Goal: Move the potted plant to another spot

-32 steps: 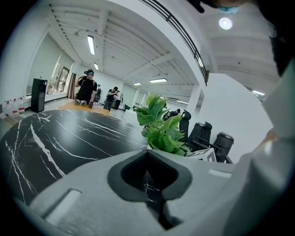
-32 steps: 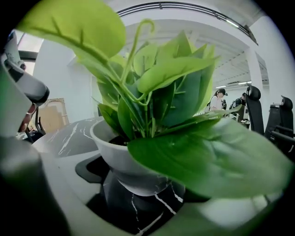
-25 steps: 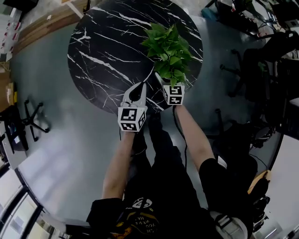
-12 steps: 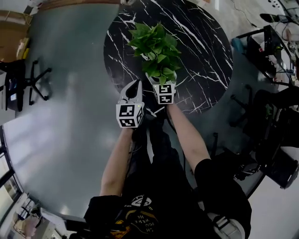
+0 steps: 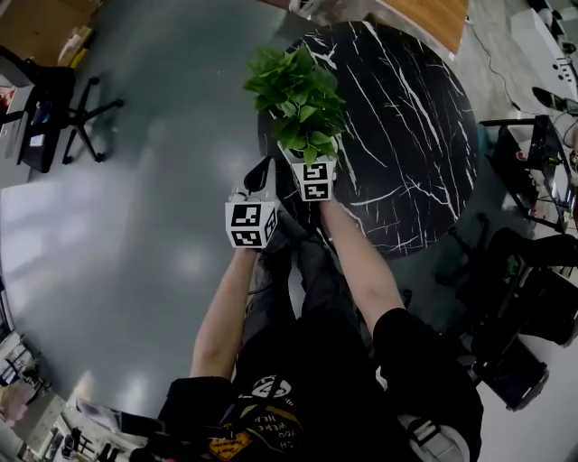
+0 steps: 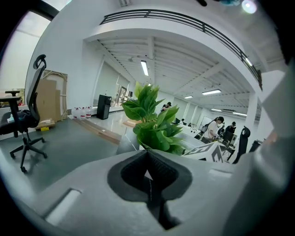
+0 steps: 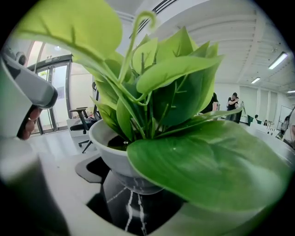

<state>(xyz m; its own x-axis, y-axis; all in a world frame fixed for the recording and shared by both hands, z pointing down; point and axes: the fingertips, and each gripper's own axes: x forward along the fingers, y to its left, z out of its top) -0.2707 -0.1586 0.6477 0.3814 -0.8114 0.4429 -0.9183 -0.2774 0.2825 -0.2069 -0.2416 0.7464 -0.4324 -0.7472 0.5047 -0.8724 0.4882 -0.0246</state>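
Note:
The potted plant [image 5: 298, 95] has broad green leaves and a white pot [image 7: 113, 154]. My right gripper [image 5: 310, 168] is shut on the pot, one jaw on each side, with the fingertips hidden under the leaves. The plant is over the left edge of the round black marble table [image 5: 406, 126]; marble shows just below the pot in the right gripper view, and I cannot tell whether the pot touches it. My left gripper [image 5: 263, 173] is shut with nothing in it, just left of the pot. From the left gripper view the plant [image 6: 154, 124] shows ahead, beyond the shut jaws.
Grey floor lies left of the table. A black office chair [image 5: 72, 113] stands at the far left, seen too as a chair [image 6: 25, 124] in the left gripper view. Dark chairs and desks [image 5: 533, 262] crowd the right. A wooden board [image 5: 433, 16] lies beyond the table.
The plant, held in my right gripper, has travelled from the table's right-middle to its left edge. The left gripper stayed shut beside it. The person turned, so the table slid right in view.

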